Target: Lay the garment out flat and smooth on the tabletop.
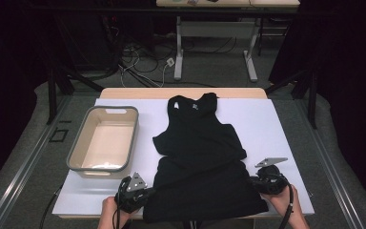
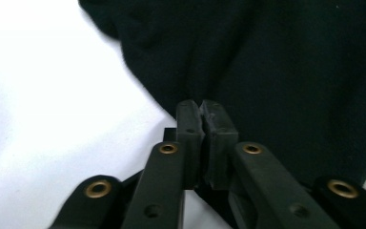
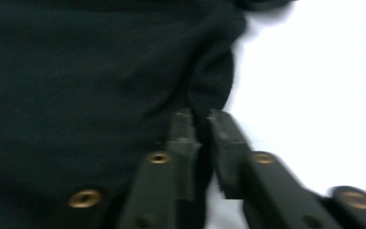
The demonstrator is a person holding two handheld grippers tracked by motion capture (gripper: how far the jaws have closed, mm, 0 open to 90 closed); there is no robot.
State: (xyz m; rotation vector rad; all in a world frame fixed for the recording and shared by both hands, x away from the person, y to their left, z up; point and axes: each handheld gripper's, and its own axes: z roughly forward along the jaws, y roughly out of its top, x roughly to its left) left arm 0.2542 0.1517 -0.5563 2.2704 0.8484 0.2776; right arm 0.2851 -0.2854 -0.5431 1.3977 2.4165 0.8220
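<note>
Hand-held grippers (image 2: 201,107) (image 3: 200,117) both clamped on black tank top (image 1: 198,143) edges.

The black tank top's (image 1: 200,157) hem runs past the table's near edge, out of sight. The right gripper view is motion-blurred. Items on the far desk (image 1: 228,3) are cropped, unidentifiable.

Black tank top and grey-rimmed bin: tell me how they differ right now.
The black tank top lies flat and limp mid-table; the grey-rimmed bin stands rigid to its left. The tank top is dark, the bin pale beige inside. Each hand-held gripper, left and right, pinches the tank top's edge; the bin is untouched. Both rest on the white table cover.
</note>
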